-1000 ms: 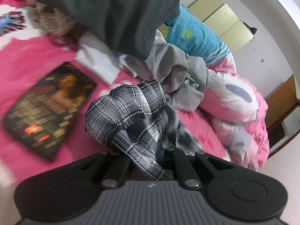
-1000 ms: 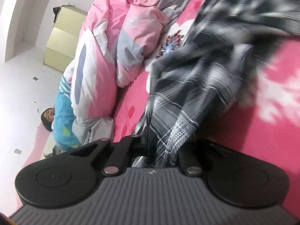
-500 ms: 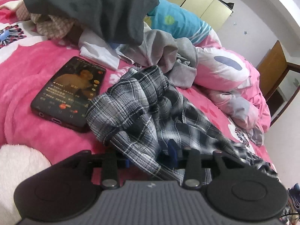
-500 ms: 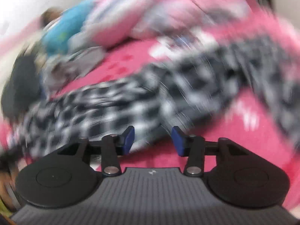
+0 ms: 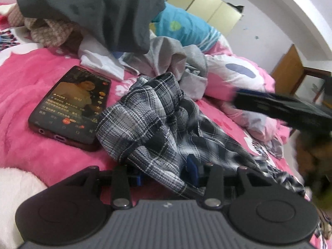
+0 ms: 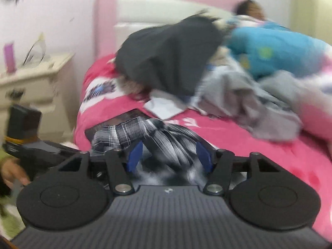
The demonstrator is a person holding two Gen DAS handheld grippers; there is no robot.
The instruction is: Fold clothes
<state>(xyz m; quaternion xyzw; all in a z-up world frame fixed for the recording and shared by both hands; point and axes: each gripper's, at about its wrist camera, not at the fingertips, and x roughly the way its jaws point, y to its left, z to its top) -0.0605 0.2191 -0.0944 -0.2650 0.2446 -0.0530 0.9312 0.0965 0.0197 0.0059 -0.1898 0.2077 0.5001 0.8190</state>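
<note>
Plaid shirt (image 5: 157, 122) lies loose between the parted left gripper (image 5: 164, 175); right gripper (image 6: 169, 155) is opening, empty.

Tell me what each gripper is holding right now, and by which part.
Nothing is held. The left gripper stands open around a fold of the plaid shirt, pads apart from it. The right gripper is opening, with blurred shirt cloth loose between its jaws.

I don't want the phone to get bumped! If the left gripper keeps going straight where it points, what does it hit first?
Most likely the plaid shirt. It is bunched right ahead of the left gripper, with a fold lying between its open jaws. The phone lies off to the left of that line, so it looks safe, though depth is hard to judge.
</note>
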